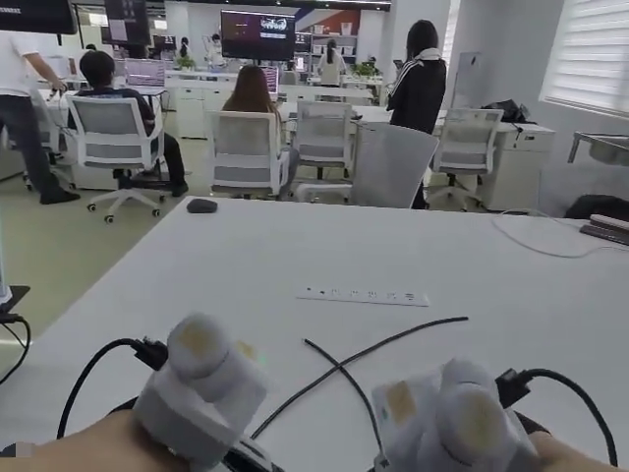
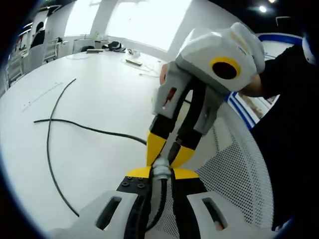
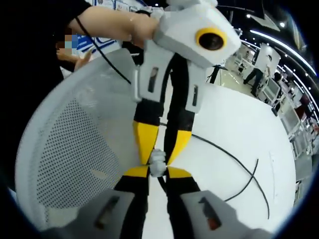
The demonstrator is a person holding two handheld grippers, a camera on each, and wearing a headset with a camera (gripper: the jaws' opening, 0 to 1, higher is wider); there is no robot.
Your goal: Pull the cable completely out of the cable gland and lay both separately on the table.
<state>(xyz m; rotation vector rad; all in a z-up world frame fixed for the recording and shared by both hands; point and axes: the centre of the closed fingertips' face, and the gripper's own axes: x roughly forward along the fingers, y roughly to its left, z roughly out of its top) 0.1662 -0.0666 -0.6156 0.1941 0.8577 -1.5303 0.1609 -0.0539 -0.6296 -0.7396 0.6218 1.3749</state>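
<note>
In the head view, we saw the white backs of the left gripper (image 1: 201, 388) and right gripper (image 1: 457, 423) low over the white worktop (image 1: 295, 256), with their fingers out of frame. Beyond them, two runs of black cable (image 1: 393, 339) crossed on the worktop.

In the left gripper view, the pale cable gland (image 2: 160, 169) sat right between the yellow left fingertips (image 2: 137, 173), which were closed against its sides. A black run of cable led from it back between those fingers. The right gripper's fingers came in from above, pinched on the same gland.

In the right gripper view, the gland lay between the right fingertips (image 3: 178, 173), which were closed on it. The left gripper's fingers met it from the far side, in front of a white mesh chair back (image 3: 75, 144).
</note>
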